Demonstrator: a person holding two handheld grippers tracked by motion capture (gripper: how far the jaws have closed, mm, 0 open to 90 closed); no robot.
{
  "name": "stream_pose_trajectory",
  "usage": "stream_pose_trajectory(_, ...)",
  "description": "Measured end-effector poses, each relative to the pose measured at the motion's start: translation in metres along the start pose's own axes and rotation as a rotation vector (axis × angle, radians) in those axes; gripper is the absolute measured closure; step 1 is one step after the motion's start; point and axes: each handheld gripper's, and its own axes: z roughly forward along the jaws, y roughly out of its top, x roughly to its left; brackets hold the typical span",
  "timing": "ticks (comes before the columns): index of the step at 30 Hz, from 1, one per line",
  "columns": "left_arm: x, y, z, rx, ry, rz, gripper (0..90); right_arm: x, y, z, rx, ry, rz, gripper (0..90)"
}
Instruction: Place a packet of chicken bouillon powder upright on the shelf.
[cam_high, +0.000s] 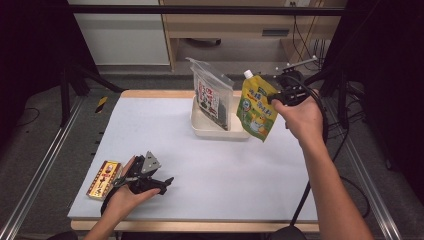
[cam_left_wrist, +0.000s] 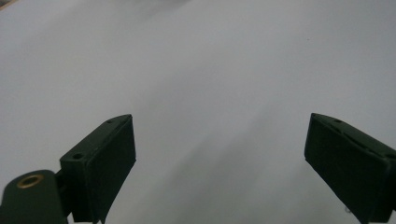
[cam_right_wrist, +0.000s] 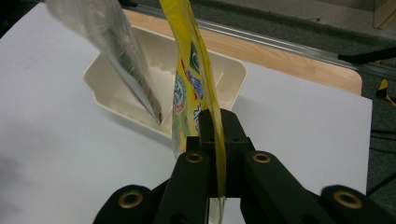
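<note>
A yellow-green spouted pouch (cam_high: 256, 107) hangs in the air over the right end of a cream tray (cam_high: 220, 133). My right gripper (cam_high: 274, 99) is shut on the pouch's right edge. In the right gripper view the jaws of that gripper (cam_right_wrist: 217, 136) pinch the thin yellow pouch (cam_right_wrist: 194, 70) edge-on above the tray (cam_right_wrist: 235, 71). A clear bag with dark contents (cam_high: 212, 96) stands tilted in the tray and appears as a silvery bag (cam_right_wrist: 112, 35). My left gripper (cam_high: 164, 183) rests low near the table's front left, and its jaws (cam_left_wrist: 219, 158) stand wide apart over the bare white surface.
A red and yellow box (cam_high: 104, 178) lies at the front left edge of the white table mat (cam_high: 225, 170), just left of the left hand. A cable trails from the right gripper down the table's right side. Metal rails run along both sides.
</note>
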Motion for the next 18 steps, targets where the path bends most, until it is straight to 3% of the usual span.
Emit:
stream_pose_trajectory(4,-0.001,0.000,0.000,-0.019,-0.002,-0.018,8.9,0.003,0.009,0.013,0.000,-0.017,0.029,90.0)
stream_pose_trajectory(18,-0.003,0.000,0.002,-0.013,-0.011,-0.011,8.9,0.014,0.026,0.044,-0.010,-0.066,0.095,90.0)
